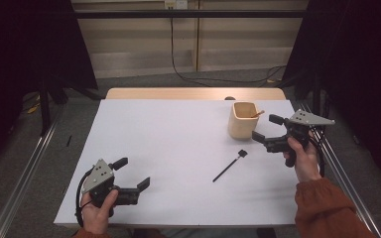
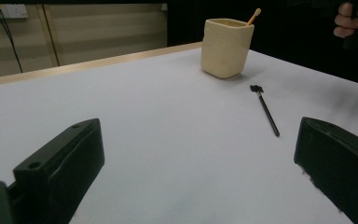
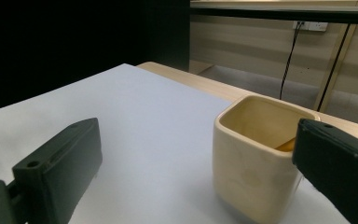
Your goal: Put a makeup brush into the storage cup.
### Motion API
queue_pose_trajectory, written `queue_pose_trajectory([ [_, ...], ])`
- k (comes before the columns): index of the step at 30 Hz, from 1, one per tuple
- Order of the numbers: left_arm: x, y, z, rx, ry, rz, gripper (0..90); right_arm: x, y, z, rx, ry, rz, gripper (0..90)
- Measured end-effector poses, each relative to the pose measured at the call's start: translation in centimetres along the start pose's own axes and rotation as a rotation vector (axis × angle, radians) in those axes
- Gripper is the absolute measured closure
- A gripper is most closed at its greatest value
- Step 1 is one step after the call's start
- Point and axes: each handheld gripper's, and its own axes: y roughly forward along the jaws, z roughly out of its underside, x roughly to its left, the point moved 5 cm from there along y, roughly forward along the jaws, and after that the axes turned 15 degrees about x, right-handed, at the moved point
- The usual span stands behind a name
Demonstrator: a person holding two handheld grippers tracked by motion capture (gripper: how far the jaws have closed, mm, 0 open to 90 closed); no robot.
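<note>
Near the table's far right edge stands the cream square ceramic cup (image 1: 242, 119), holding a wooden stick (image 1: 257, 114). Right gripper (image 1: 268, 131) hovers just beside it, jaws open, empty. Black thin brush (image 1: 230, 166) lies on open white tabletop (image 1: 168, 144). Left gripper (image 1: 132, 172) waits near the front edge, jaws open, empty.

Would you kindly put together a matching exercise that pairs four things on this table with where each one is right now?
Things:
1. cream cup
2. black tool
3. wooden stick
4. left gripper

Places:
A. lying flat on the white table, in front of the cup
B. near the table's front left corner, jaws apart
C. upright toward the table's far right, beside the right gripper
D. leaning inside the cup, tip above the rim

Pairs: 1-C, 2-A, 3-D, 4-B
</note>
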Motion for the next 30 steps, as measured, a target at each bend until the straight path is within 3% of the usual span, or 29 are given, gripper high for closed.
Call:
queue_pose_trajectory([
  [3,0.0,0.0,0.0,0.001,0.001,0.001,1.5,-0.1,0.2,-0.2,0.008,0.005,-0.004,0.7],
  [12,0.0,0.0,0.0,0.003,0.004,0.004,1.4,-0.3,0.4,0.5,0.110,-0.015,-0.022,0.3],
  [13,-0.1,0.0,-0.1,-0.003,0.006,0.006,1.5,-0.5,0.4,0.7,0.153,-0.030,-0.026,0.5],
  [16,-0.1,0.0,0.0,-0.001,0.004,0.007,1.5,-0.5,0.4,0.9,0.183,-0.035,-0.029,0.5],
  [17,-0.1,0.0,-0.1,-0.001,0.007,0.006,1.5,-0.5,0.4,1.0,0.225,-0.037,-0.049,0.5],
  [21,-0.1,0.0,-0.1,-0.003,0.007,0.004,1.5,-0.5,0.6,1.1,0.291,-0.054,-0.061,0.7],
  [26,-0.1,0.0,-0.1,-0.002,0.014,0.007,1.4,-0.6,1.2,1.4,0.416,-0.029,-0.100,1.6],
  [30,-0.1,0.0,-0.1,-0.004,0.007,0.007,1.5,-0.7,1.5,1.5,0.467,-0.035,-0.095,1.9],
])
